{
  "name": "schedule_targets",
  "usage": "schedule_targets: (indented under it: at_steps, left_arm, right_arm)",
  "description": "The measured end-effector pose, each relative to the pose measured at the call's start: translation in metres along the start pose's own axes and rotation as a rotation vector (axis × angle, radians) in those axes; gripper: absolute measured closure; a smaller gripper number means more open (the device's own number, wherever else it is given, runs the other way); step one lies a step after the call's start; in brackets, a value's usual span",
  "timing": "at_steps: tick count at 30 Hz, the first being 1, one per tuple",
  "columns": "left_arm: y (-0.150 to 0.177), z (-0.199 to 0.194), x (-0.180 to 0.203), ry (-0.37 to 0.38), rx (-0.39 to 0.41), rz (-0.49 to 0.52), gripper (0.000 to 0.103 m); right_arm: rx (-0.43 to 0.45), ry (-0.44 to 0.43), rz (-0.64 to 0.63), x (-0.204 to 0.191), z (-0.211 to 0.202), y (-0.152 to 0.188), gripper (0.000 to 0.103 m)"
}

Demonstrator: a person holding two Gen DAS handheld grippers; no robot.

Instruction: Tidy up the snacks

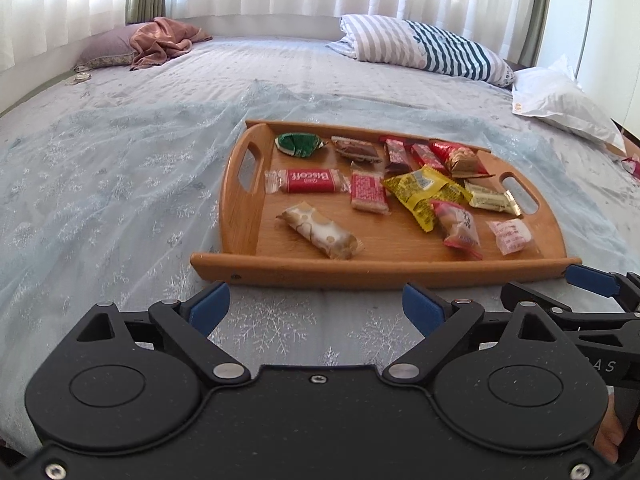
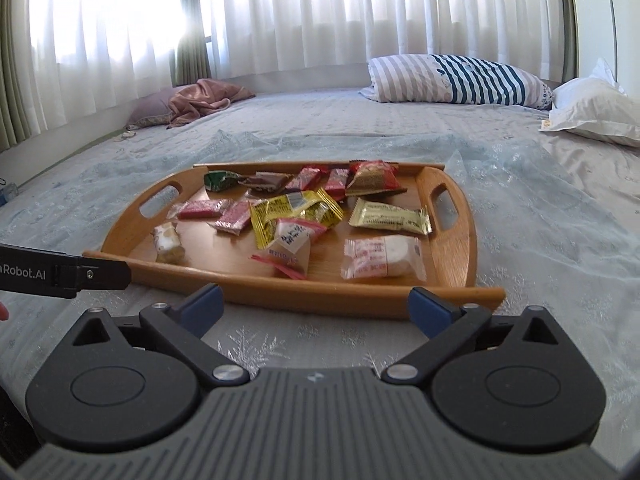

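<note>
A wooden tray [image 1: 360, 273] with two handle slots lies on the bed and holds several wrapped snacks. Among them are a red Biscoff packet [image 1: 308, 181], a yellow packet [image 1: 424, 194], a green wrapper [image 1: 298, 144] and a white-and-gold bar [image 1: 320, 232]. My left gripper [image 1: 316, 305] hovers open just in front of the tray's near rim, with nothing between its blue pads. My right gripper [image 2: 316, 309] is open wide at the near rim of the tray [image 2: 320, 297], facing a clear packet with a white cake [image 2: 380, 258]. Nothing is held.
A pale blue snowflake sheet [image 1: 120, 200] covers the bed. At the far side lie a striped pillow [image 1: 424, 48], a white pillow [image 1: 560, 100] and a crumpled pink cloth [image 1: 164, 40]. A stray red wrapper [image 1: 632, 164] sits at the right edge. Curtains [image 2: 320, 12] hang behind.
</note>
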State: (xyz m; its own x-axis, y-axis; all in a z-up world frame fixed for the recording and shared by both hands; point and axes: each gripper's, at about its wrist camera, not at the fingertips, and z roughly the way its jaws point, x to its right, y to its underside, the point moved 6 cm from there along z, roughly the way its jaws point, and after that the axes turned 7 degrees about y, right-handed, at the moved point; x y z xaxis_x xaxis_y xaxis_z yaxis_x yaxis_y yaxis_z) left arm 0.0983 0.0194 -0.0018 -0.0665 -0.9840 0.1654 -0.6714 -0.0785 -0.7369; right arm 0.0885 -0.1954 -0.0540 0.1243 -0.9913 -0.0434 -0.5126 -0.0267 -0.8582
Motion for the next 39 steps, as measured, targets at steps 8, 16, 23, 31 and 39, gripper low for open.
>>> schedule_targets:
  at_steps: [8,16,23,31,39]
  left_arm:
    - [0.017,0.014,-0.002,-0.004,-0.035,-0.003,0.010]
    - [0.022,0.022,-0.004,-0.019,-0.044,0.010,0.009]
    - [0.024,0.030,-0.006,-0.024,-0.049,0.014,0.006]
    - [0.024,0.035,-0.007,-0.029,-0.046,0.023,0.002]
    - [0.026,0.040,-0.007,-0.030,-0.042,0.034,0.000]
  right_arm:
    - [-0.037,0.027,0.013,0.003,0.003,0.016,0.000]
    - [-0.068,0.049,0.022,0.005,0.011,0.024,0.000]
    - [-0.076,0.077,-0.005,0.003,0.017,0.029,0.000]
    - [-0.085,0.080,-0.014,0.001,0.022,0.030,0.000]
    - [-0.090,0.087,-0.022,0.000,0.025,0.031,0.000]
